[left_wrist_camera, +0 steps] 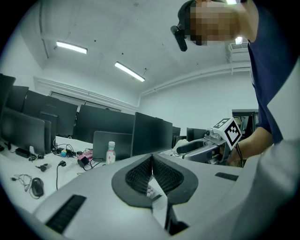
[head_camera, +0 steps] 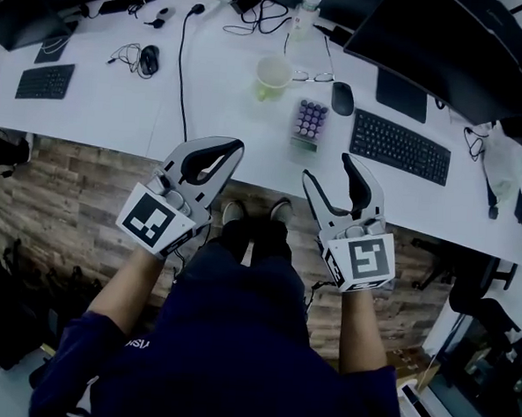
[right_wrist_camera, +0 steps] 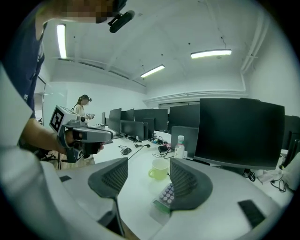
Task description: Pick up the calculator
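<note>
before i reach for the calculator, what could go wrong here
The calculator lies close to a mug and a mouse, so the open right gripper could knock either one. Lying flat, it may slide rather than lift. The left gripper is shut, so it can't steady it yet.

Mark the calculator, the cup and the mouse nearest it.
calculator (head_camera: pixel 310 120), head view, on its purple keys.
cup (head_camera: pixel 272 74), head view, on its inside.
mouse (head_camera: pixel 342 99), head view, on its back.

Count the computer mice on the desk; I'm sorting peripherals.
2. The left mouse lies right of the small keyboard; the right mouse sits just beyond the large keyboard's left end. Others may lie out of view.
</note>
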Available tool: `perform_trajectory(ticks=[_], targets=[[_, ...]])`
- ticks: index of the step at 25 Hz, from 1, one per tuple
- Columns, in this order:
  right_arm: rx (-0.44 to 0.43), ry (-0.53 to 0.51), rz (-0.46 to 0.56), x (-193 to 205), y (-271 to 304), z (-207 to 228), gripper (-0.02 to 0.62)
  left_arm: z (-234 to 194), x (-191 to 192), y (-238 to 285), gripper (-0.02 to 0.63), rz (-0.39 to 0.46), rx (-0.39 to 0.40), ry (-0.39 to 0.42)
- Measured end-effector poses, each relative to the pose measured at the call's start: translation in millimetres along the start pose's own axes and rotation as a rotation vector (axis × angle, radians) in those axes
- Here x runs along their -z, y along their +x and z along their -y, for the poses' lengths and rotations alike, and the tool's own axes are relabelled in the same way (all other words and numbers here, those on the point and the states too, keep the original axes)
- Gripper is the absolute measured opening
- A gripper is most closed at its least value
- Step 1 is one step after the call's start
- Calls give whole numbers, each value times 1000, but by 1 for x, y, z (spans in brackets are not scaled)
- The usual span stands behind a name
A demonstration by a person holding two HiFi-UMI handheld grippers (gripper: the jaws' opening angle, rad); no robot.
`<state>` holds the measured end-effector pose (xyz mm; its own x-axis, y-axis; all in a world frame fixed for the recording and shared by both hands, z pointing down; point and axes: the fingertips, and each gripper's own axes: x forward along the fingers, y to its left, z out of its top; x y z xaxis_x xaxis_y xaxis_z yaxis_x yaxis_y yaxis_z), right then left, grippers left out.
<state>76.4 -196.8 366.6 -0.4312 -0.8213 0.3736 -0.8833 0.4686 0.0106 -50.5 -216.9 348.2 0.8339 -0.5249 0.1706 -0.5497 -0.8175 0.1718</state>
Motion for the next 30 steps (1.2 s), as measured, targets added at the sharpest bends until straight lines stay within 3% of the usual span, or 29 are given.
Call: perform_trajectory(ticks=[16, 30], targets=[[-168, -103, -139, 83, 52, 32, 275, -2, 67, 64, 28, -111, -93, -84], [-240, -302, -240, 151, 85, 24, 267, 0, 128, 67, 28, -150, -138, -154]])
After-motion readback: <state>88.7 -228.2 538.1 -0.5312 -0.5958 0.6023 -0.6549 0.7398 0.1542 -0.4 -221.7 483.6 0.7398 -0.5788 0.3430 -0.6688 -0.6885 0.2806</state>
